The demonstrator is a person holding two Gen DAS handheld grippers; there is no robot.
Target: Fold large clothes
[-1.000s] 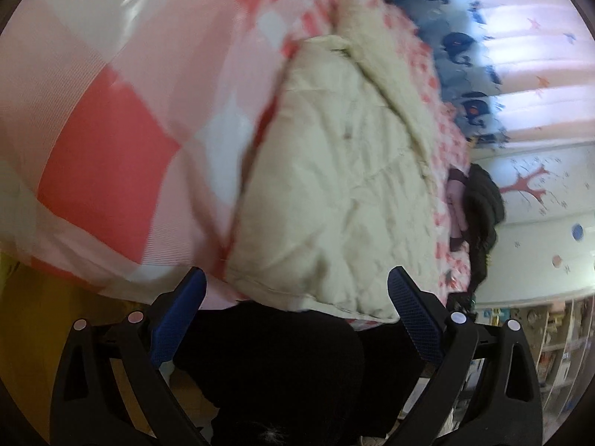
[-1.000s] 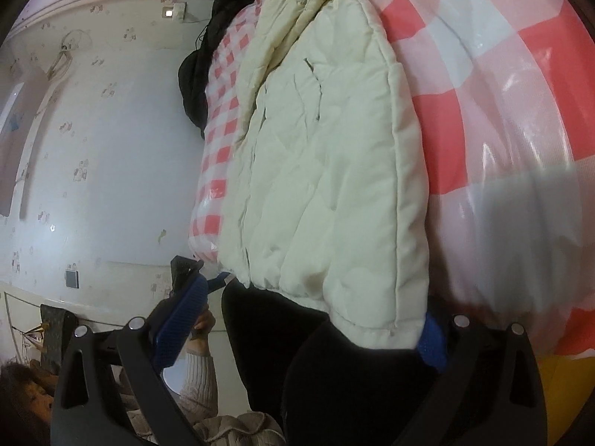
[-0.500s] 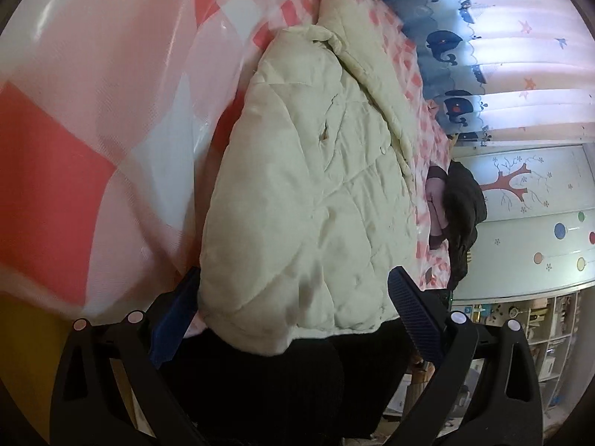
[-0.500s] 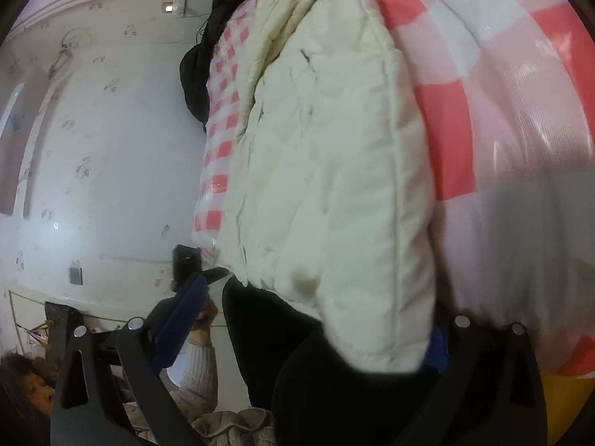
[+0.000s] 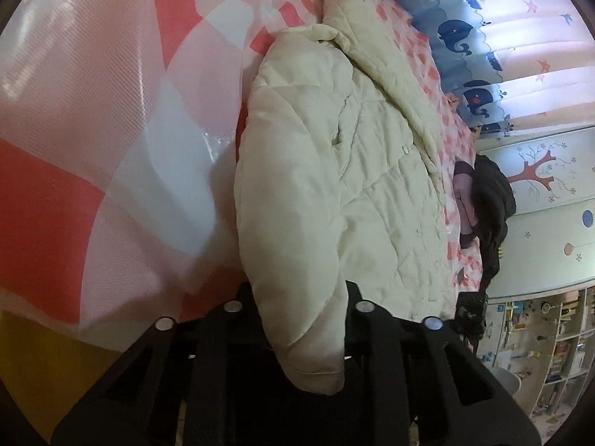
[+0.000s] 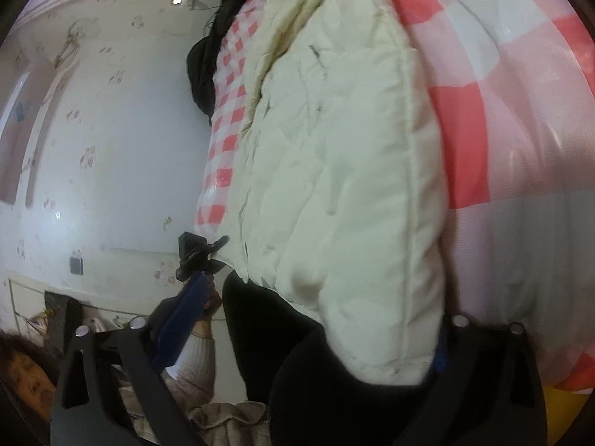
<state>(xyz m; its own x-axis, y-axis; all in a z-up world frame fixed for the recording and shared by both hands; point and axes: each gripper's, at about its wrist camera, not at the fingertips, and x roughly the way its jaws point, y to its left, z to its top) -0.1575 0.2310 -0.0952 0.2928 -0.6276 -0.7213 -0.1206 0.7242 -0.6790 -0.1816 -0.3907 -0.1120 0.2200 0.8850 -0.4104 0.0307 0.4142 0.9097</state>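
At the bottom of the frame, the left tongs (image 5: 297, 319) are closing onto the cream padded jacket's (image 5: 334, 186) hem corner. The right tongs (image 6: 308, 334) are closing around the other corner (not yet pinched). Beyond, the jacket lies flat on the checked bed cover (image 5: 93, 148); folding seems barely begun.

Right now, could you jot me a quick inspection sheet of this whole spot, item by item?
Surface: bed cover in pink, red and white checks, glossy.
Job's things: cream padded jacket spread on the bed.
Clutter: dark clothes heaped at the far edge.
Grippers: left gripper closing, pinching the jacket's hem; right gripper closing, jacket corner between its jaws, not yet pinched.
Cables: nothing seen.
Surroundings: whale curtain, tree wall sticker, shelves.
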